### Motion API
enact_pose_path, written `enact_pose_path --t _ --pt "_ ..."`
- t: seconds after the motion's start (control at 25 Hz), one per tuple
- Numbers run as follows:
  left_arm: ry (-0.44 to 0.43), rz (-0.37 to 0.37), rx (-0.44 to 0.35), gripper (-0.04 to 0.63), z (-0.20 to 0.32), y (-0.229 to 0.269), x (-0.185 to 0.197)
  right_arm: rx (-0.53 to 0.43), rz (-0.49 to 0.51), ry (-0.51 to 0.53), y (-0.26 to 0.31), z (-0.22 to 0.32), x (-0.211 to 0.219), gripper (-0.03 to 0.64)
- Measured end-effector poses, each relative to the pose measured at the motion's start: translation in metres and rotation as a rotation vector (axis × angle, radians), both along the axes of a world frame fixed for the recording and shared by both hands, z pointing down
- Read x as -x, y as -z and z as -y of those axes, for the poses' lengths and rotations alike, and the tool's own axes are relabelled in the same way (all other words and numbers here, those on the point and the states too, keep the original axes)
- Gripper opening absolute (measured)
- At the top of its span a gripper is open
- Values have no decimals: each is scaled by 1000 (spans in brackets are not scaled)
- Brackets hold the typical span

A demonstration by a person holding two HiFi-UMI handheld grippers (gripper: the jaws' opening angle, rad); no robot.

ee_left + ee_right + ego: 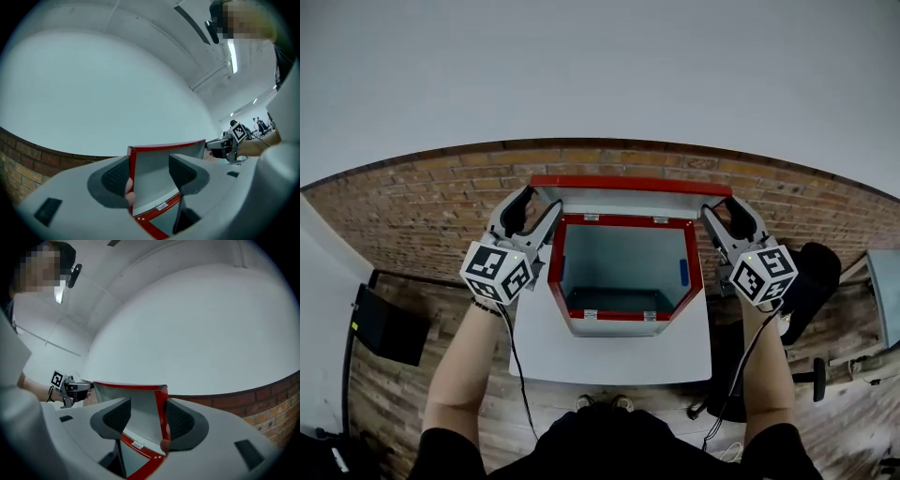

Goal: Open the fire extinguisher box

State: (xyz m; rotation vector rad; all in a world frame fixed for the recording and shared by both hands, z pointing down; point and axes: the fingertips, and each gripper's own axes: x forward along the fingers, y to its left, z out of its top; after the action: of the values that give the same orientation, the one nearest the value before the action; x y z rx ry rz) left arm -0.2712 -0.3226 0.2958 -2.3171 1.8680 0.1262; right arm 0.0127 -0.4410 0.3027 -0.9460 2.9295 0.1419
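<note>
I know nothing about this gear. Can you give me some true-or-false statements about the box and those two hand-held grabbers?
1. The red-framed grey box has its lid raised. True.
2. A fire extinguisher stands inside it. False: none shows inside.
3. The left gripper has its fingers pressed together. False: they stand apart, straddling the lid's edge.
4. The right gripper is at the lid's other side. True.
5. The box sits on the floor. False: it sits on a white table.

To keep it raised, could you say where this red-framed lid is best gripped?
Grip the red-framed metal lid by its thin side edges near the top, from either side: it stands upright, one edge inside the open left tongs, one inside the right tongs.
</note>
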Motion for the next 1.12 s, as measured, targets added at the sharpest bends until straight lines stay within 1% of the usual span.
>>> enact_pose_path --t 0.12,0.28,0.52,0.72,0.96,1.12 --pt "12 2 7 301 21 6 6 1 1 -7 7 20 7 247" --pt "30 16 27 301 47 9 16 -1 -25 -16 10 45 19 245" --pt "53 -9 58 301 79 9 28 5 -45 -37 8 77 33 245" --pt "54 -21 69 301 93 5 35 23 -49 -48 5 91 40 245" --pt "63 -8 96 301 106 2 40 29 -64 -49 2 103 45 245" --pt "66 -20 114 301 112 -2 44 12 -87 -47 -2 109 49 245"
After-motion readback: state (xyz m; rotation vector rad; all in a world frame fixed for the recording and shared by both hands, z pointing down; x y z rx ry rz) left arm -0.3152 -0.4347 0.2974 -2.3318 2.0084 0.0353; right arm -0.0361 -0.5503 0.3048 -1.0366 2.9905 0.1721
